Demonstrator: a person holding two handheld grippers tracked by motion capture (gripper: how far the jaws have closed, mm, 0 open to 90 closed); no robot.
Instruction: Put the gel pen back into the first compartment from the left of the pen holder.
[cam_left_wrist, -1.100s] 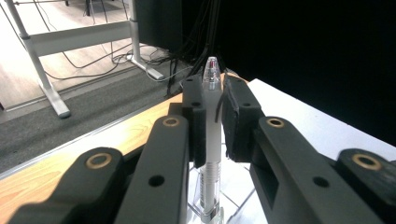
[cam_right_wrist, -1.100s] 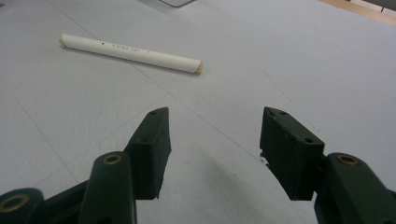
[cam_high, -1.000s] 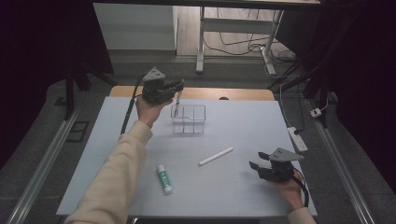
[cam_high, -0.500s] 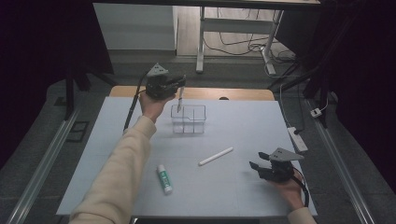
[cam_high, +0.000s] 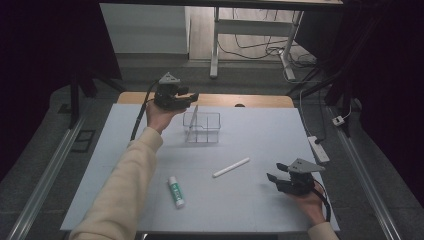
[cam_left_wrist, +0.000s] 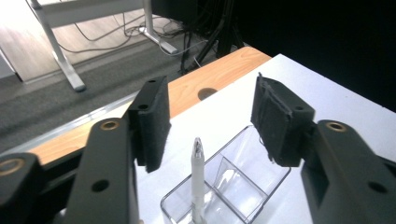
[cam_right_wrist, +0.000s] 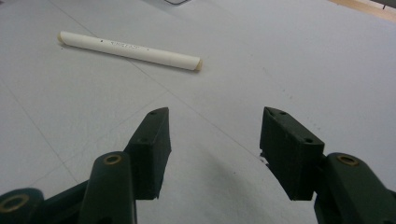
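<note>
The left tool hangs wide open, holding nothing, just above a light, stiff, slippery pen standing in the clear organizer, best pinched near its top, while the right tool, equally open and empty, has the white marker lying ahead on the desk.

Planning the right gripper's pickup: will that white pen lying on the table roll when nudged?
Probably: the slim white cylindrical pen looks round and smooth, lying flat on the white table. Likely light and stiff. The open right gripper sits apart from it.
</note>
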